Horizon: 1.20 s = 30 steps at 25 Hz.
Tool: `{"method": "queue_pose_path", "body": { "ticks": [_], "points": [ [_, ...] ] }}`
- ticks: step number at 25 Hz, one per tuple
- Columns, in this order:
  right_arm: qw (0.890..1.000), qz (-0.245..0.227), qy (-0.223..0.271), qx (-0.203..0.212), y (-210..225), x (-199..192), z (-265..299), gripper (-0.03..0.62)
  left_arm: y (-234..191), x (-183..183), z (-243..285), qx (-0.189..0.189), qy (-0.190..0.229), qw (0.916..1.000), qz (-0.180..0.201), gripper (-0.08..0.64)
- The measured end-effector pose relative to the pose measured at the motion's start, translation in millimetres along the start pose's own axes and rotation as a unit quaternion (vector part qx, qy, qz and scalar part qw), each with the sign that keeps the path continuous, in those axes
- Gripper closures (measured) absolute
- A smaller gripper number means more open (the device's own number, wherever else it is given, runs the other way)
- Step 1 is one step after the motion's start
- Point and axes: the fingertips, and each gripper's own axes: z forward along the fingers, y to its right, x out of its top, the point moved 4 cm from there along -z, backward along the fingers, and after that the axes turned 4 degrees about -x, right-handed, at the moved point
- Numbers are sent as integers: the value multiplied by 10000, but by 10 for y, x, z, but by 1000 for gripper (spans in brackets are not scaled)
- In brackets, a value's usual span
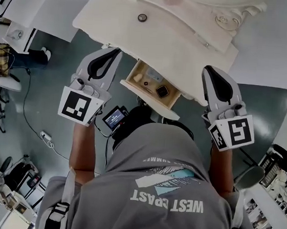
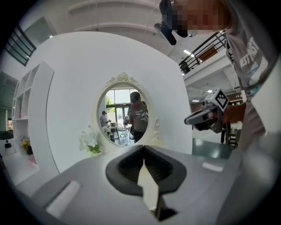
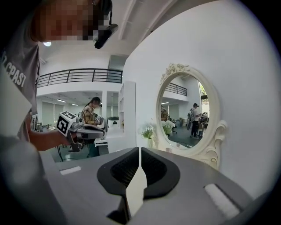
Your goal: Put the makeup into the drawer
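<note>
Below the cream-white vanity table (image 1: 187,46), the small wooden drawer (image 1: 144,97) stands open, a dark square makeup compact (image 1: 162,92) inside. Left gripper (image 1: 113,51) and right gripper (image 1: 209,70) flank it, jaws pressed together, empty. Risk: an off-centre push may jam the drawer.

Staged dressing corner within a large open workspace: a white vanity table (image 1: 187,46) with a drawer (image 1: 153,85), ornate oval mirror (image 3: 184,110) and flowers (image 2: 90,141) backs onto a white partition wall (image 2: 79,79), with a railed mezzanine (image 3: 79,75) and floor cables (image 1: 32,123) around.
</note>
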Motion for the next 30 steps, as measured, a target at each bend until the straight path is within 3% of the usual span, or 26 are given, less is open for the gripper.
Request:
{"method": "queue_pose_path", "body": {
  "ticks": [9, 30],
  "points": [
    [9984, 160, -466, -263, 54, -223, 432, 574, -682, -400, 578, -145, -213, 9997, 46, 557],
    [9863, 904, -1342, -333, 614, -1398, 962, 574, -1323, -1845, 2124, -145, -1333, 9910, -46, 518]
  ]
}}
